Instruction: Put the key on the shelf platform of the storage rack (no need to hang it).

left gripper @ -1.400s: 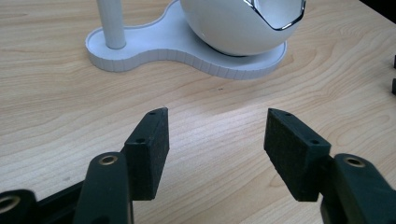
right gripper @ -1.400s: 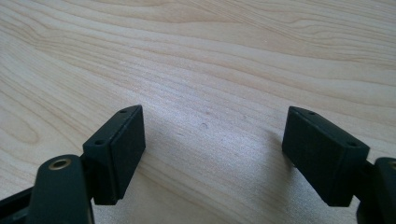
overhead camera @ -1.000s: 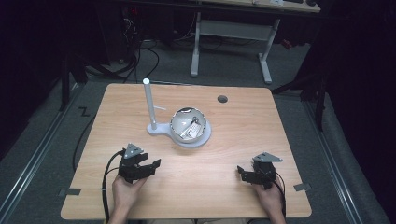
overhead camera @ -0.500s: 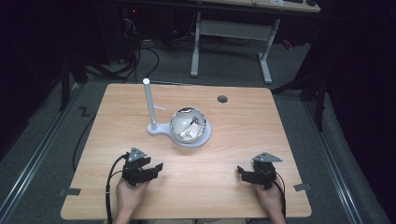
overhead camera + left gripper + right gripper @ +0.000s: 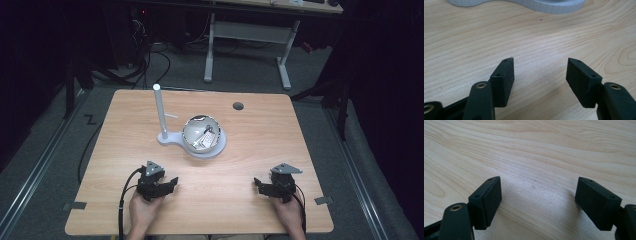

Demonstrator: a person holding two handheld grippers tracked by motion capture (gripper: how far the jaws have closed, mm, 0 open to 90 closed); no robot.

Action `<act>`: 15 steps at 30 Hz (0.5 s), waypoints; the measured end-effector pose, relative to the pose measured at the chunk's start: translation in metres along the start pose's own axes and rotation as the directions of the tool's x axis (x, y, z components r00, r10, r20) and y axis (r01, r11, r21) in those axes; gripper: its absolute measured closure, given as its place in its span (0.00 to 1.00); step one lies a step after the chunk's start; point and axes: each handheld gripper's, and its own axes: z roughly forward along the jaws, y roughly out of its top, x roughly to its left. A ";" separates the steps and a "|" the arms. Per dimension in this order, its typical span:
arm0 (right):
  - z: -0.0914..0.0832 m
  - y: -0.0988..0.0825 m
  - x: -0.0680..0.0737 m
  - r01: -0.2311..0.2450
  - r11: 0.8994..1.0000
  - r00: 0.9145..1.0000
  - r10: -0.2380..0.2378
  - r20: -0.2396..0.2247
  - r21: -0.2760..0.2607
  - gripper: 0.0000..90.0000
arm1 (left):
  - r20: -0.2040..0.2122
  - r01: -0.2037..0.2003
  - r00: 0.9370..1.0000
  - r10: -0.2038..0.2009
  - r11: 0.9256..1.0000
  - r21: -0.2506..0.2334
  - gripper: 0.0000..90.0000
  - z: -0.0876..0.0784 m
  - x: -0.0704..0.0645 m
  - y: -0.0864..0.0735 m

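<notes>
- The left gripper (image 5: 171, 183) is resting low over the table (image 5: 260, 150) near its front edge, jaws spread with nothing between them.
- The white stand (image 5: 167, 135) with its upright post (image 5: 159, 111) is standing beyond it, mid-table; the post is looking rigid, and its shaft is probably offering the surest hold.
- The bowl (image 5: 201, 134) is sitting on the stand's base, holding small metallic bits; it is likely light, hard and slippery, best pinched at the rim.
- The right gripper (image 5: 258, 185) is hovering at the front right, well apart, jaws spread and empty.

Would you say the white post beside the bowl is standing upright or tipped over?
Upright: the white post rises straight from its flat base beside the bowl.
</notes>
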 end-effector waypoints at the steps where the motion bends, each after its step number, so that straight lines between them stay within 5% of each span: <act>1: 0.000 0.000 0.000 -0.001 1.000 1.000 0.001 0.000 0.000 0.24 | -0.005 -0.008 1.000 0.008 1.000 0.002 0.44 0.002 -0.001 -0.001; 7: 0.000 0.000 0.000 0.000 1.000 1.000 0.000 0.000 0.000 0.24 | -0.035 -0.038 0.999 0.037 0.999 -0.029 0.43 0.005 -0.005 -0.004; 15: 0.000 0.000 0.000 -0.002 1.000 1.000 0.002 0.000 0.001 0.24 | -0.078 -0.102 0.992 0.101 0.995 -0.004 0.39 0.007 -0.014 -0.004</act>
